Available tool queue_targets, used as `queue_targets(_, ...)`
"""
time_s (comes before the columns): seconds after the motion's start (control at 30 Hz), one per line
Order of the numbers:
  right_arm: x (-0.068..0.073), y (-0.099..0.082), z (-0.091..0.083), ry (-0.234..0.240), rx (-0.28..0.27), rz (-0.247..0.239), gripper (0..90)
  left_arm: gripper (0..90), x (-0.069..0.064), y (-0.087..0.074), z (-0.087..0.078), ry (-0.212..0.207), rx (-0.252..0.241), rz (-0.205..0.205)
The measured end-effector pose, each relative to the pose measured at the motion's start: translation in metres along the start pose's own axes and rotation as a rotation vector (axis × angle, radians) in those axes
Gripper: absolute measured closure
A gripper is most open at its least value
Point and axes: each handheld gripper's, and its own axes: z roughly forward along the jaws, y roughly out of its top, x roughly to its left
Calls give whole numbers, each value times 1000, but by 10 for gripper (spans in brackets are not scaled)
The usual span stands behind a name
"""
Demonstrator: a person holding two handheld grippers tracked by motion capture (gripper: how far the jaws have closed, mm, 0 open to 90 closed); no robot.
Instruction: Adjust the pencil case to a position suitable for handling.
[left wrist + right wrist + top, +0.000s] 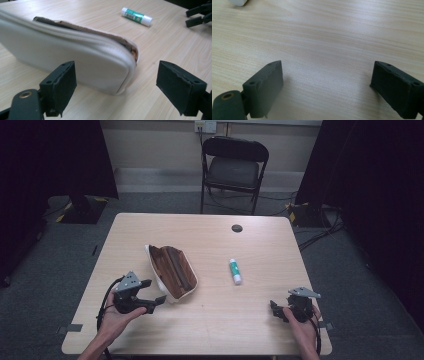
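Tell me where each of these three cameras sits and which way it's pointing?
High view: above the person's side, looking forward and down on the table; forearms, left gripper, right gripper.
Left gripper view: on that gripper, between open jaws, facing the white pencil case.
Right gripper view: between open jaws, facing bare tabletop.
Shared: the glue stick shows in the high and left gripper views.

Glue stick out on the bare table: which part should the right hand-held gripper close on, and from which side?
Take the glue stick across its middle, coming from above. It lies flat with its long axis running roughly away from the person, so the jaws should straddle its narrow width. The right hand-held gripper is open and nearest; I'd judge nothing beside the stick blocks the jaws.
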Motion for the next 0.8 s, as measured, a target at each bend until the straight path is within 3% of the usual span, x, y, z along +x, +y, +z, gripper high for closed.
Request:
queue_targets(0.13,0,0,0,0,0,0,96,160,1,11,7,24,-10,-5)
queue_targets(0.2,0,0,0,1,1,0,96,164,3,13,13,65,-18,-20)
queue_targets(0.33,0,0,0,1,0,-2,97,157,9,11,24,74,4,-77)
queue_targets(0.6,0,0,0,1,0,-2,97,159,11,6,29,99,13,-75)
queue_targets(0.7,0,0,0,2,0,-2,97,195,10,6,29,105,17,-62)
queue_targets(0.8,0,0,0,2,1,-2,97,245,12,6,27,108,8,-80)
